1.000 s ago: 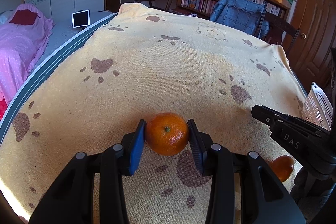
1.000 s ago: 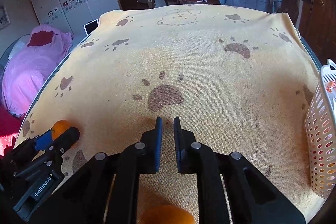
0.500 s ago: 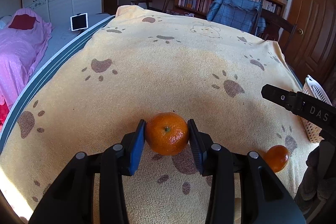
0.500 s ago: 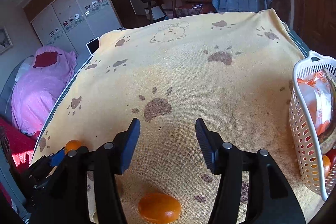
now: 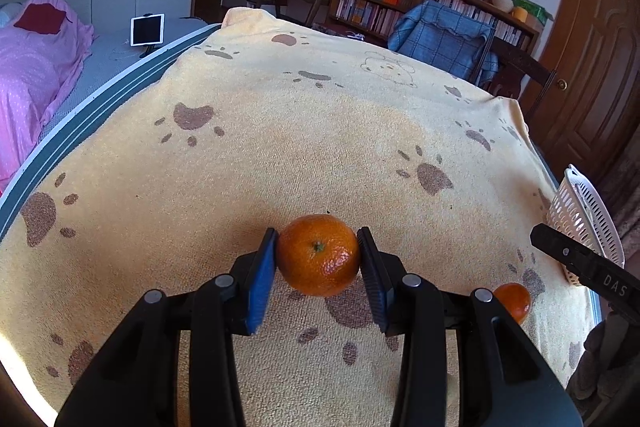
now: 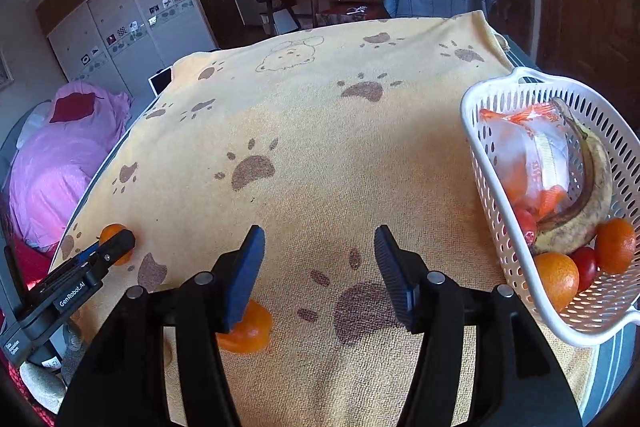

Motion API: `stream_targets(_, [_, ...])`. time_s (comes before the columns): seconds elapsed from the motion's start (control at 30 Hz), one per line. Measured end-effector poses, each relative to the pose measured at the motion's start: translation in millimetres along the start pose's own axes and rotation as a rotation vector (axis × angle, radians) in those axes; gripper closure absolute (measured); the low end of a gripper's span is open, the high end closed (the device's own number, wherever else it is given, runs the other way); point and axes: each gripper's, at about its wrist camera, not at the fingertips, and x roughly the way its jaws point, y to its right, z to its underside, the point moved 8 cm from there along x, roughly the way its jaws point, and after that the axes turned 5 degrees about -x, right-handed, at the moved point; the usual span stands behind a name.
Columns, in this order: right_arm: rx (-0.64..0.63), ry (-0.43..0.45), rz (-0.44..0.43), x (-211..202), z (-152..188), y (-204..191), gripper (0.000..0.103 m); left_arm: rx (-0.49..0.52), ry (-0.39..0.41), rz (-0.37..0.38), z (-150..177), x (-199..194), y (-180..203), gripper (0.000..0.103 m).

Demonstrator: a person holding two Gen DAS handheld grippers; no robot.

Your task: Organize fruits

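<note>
My left gripper (image 5: 318,239) is shut on a tangerine (image 5: 318,261), held just above the yellow paw-print blanket (image 5: 320,131). In the right wrist view that tangerine (image 6: 111,230) peeks out behind the left gripper's tip at the left edge. A second tangerine (image 5: 514,301) lies loose on the blanket; in the right wrist view this fruit (image 6: 250,329) sits low, partly behind the left finger. My right gripper (image 6: 320,241) hovers over the blanket with its jaws opening and nothing between them. It is to the left of a white basket (image 6: 476,147).
The basket holds a spotted banana (image 6: 588,195), a plastic bag (image 6: 532,147), tangerines (image 6: 556,279) and small red fruits. Its rim (image 5: 580,203) shows at the right in the left wrist view. A chair with a blue cloth (image 5: 440,39) stands beyond the blanket's far edge.
My right gripper went from shut to open and moved right, bringing the basket's inside into view. The left gripper kept its grip on the tangerine and barely moved.
</note>
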Motion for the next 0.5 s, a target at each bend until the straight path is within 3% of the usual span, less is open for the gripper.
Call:
stream_targets(0.17, [0.01,-0.022,-0.036,-1,8,-4,0.044,0.023,0.014,0.013,1,-3,5,0.062])
stream_targets(0.37, [-0.032,-0.075,-0.152,-9,34,-39,0.044,0.01,0.012,0.031,2,-3,5,0.062])
stream_targets(0.5, [-0.085,-0.095,-0.134,-1,43,-54,0.044,0.023,0.022,0.039,2,-5,7,0.062])
